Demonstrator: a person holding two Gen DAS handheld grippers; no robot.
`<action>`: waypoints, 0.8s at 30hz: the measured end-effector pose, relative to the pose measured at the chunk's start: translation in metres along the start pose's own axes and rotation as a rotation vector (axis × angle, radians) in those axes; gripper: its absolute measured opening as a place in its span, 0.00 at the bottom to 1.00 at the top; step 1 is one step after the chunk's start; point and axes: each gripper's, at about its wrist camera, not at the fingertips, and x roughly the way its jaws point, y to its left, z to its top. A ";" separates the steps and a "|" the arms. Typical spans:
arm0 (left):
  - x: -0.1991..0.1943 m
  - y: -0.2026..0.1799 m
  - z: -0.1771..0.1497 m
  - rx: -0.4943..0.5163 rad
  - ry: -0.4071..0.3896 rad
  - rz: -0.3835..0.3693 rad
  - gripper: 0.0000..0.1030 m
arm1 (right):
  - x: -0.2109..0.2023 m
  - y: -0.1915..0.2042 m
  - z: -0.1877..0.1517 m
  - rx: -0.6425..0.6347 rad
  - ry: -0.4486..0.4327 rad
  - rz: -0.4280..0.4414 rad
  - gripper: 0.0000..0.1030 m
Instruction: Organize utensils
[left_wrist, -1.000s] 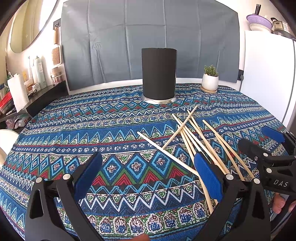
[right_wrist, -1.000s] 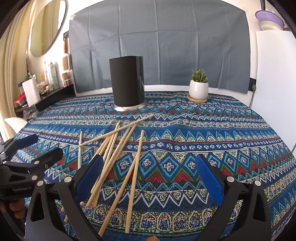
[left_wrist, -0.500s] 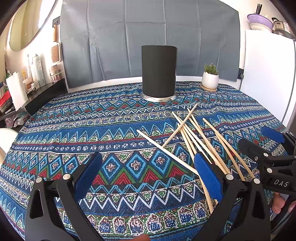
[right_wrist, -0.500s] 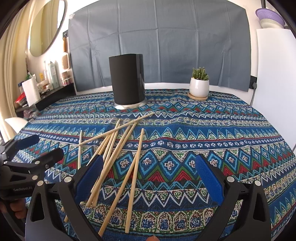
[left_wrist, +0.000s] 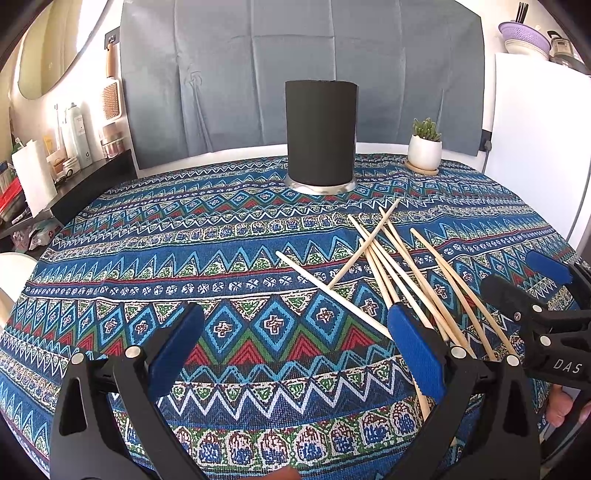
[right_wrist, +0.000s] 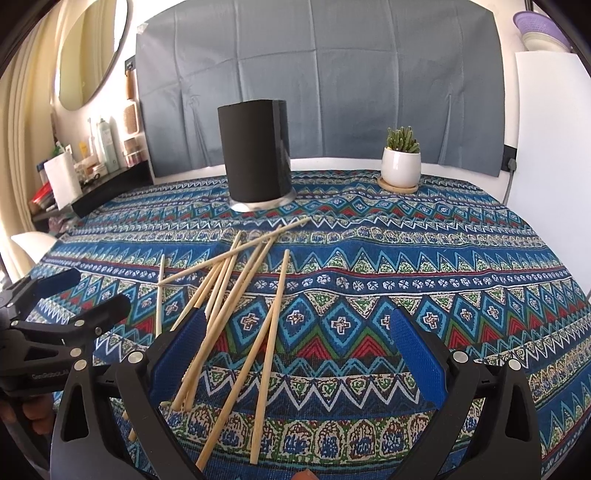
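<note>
Chopsticks (right_wrist: 236, 295) lie loose and crossed on the patterned table (left_wrist: 147, 266), on your side of the black holder (left_wrist: 320, 133), none of them in it. Your left gripper (left_wrist: 295, 347) hovers with its fingers wide and holding nothing, the pile just by its right finger. Your right gripper (right_wrist: 297, 350) is likewise spread and unloaded, the pile by its left finger. Beyond the holder's right stands a small potted plant (right_wrist: 401, 162).
</note>
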 end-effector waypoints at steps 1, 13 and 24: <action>0.000 0.000 0.000 0.002 0.001 0.004 0.94 | 0.000 0.000 0.000 0.000 0.001 0.001 0.92; 0.003 -0.011 0.007 0.086 0.018 0.031 0.94 | 0.010 0.004 0.003 -0.042 0.090 -0.032 0.92; 0.023 -0.002 0.025 0.039 0.126 -0.014 0.94 | 0.024 -0.004 0.012 -0.085 0.170 -0.100 0.92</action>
